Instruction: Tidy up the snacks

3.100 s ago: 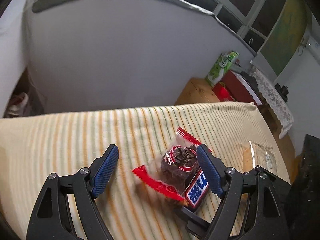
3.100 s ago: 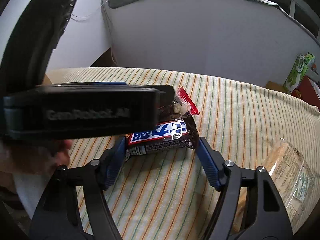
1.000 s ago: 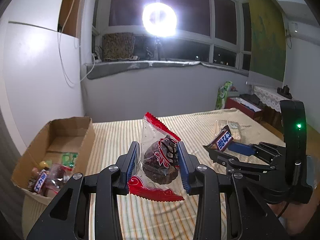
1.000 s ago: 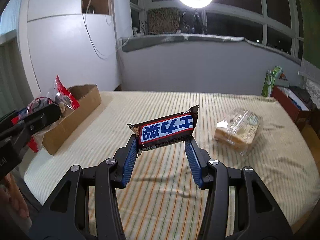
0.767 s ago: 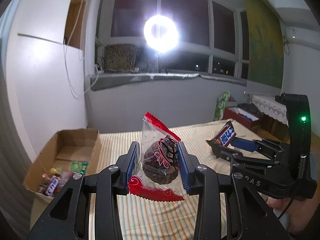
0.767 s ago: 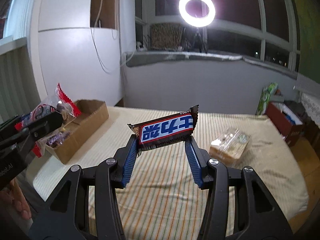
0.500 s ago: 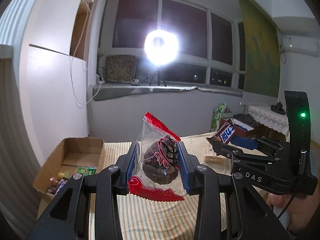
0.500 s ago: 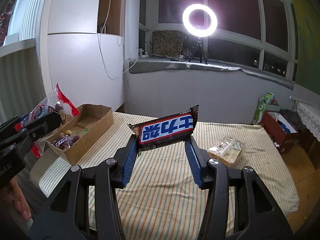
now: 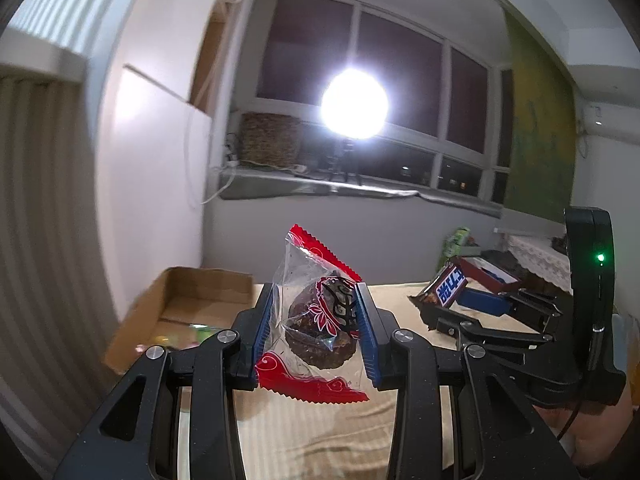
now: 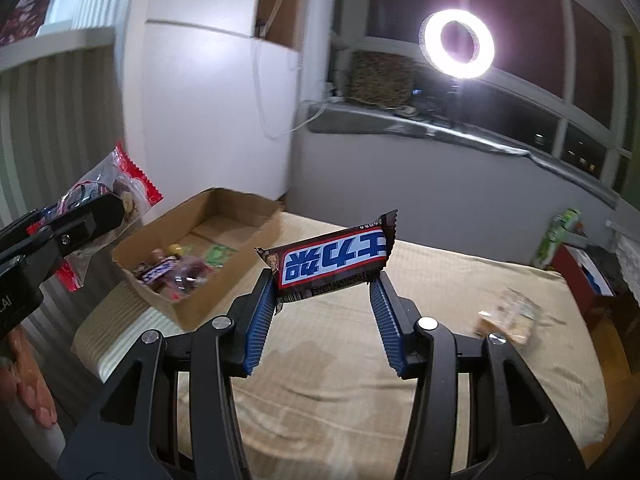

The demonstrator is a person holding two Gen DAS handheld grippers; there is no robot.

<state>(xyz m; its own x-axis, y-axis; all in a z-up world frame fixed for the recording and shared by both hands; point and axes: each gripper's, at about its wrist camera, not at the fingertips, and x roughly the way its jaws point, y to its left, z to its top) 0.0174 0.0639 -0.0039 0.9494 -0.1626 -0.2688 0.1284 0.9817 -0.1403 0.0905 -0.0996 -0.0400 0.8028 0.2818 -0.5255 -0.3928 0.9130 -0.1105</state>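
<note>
My left gripper [image 9: 316, 300] is shut on a clear packet with red ends that holds a brown cake [image 9: 316, 320], lifted above the striped bed. The right gripper [image 10: 324, 284] is shut on a chocolate bar [image 10: 332, 260] in a blue, white and brown wrapper, held crosswise in the air. In the left wrist view the right gripper [image 9: 452, 292] shows at the right with the bar [image 9: 450, 284]. The right wrist view catches the left gripper at its left edge with the cake packet [image 10: 116, 192]. An open cardboard box [image 10: 240, 216] with several snacks inside sits at the bed's left end, also in the left wrist view [image 9: 180, 292].
A clear-wrapped sandwich pack [image 10: 508, 316] lies on the striped bedcover [image 10: 400, 360] at the right. A ring light [image 10: 456, 44] stands on the window ledge. A red box [image 10: 580, 276] and a green carton [image 10: 560, 232] are beyond the bed. A hand [image 10: 28, 388] shows at the lower left.
Both grippers rose and drew back from the bed with their snacks still held. The box has shifted toward the middle of both views and the sandwich pack has shrunk to the right.
</note>
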